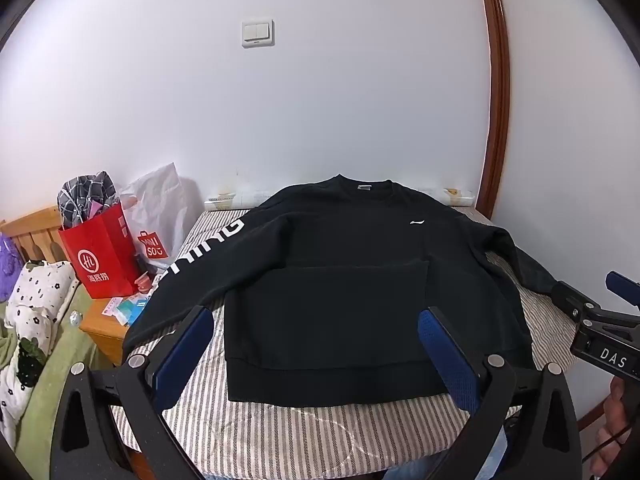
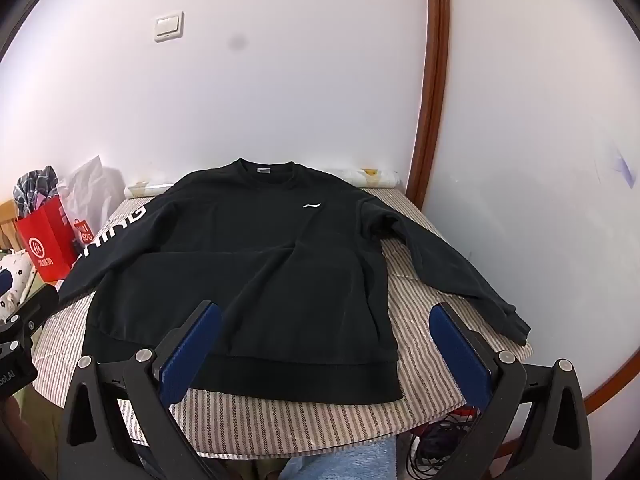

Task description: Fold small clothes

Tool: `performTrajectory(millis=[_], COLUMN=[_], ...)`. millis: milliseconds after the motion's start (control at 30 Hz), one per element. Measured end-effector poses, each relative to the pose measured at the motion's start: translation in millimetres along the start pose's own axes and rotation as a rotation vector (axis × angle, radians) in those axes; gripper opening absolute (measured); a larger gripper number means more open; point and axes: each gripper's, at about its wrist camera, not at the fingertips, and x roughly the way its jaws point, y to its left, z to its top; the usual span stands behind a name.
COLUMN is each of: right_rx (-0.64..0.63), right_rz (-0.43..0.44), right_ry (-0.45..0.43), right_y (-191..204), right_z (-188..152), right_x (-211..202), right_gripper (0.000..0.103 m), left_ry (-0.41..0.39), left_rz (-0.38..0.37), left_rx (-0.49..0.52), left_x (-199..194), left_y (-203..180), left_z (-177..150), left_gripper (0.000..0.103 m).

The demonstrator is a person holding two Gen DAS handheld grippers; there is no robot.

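A black sweatshirt (image 1: 332, 288) (image 2: 248, 264) lies flat, front up, on a striped padded table (image 1: 280, 432) (image 2: 280, 420), collar toward the wall. Its left sleeve with white lettering (image 1: 200, 248) (image 2: 116, 232) hangs off the table's left edge. Its right sleeve (image 2: 452, 268) lies spread toward the right corner. My left gripper (image 1: 316, 344) hovers open above the hem, nothing between its blue pads (image 1: 184, 356). My right gripper (image 2: 326, 340) stands open over the hem's right end, also empty. The right gripper also shows at the edge of the left wrist view (image 1: 600, 312).
A red paper bag (image 1: 102, 252) and a white bag (image 1: 156, 216) stand on a wooden bedside cabinet (image 1: 104, 328) left of the table. A bed with green and spotted bedding (image 1: 36, 320) lies further left. The wall and a brown door frame (image 2: 432, 80) are behind; cables (image 2: 436, 444) lie on the floor.
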Motion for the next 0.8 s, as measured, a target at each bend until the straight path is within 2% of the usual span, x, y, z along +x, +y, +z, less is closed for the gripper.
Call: performTrajectory(millis=[800], right_rx=[-0.012], right_rz=[-0.001], right_ry=[-0.007], right_y=[3.9], right_z=[-2.6], right_x=[-2.1], right_gripper=[0.102], left_ry=[0.004], left_rz=[-0.002], left_rx=[-0.008], left_x=[-2.4], left_y=[2.9], left_z=[-5.4], left_gripper=[0.103])
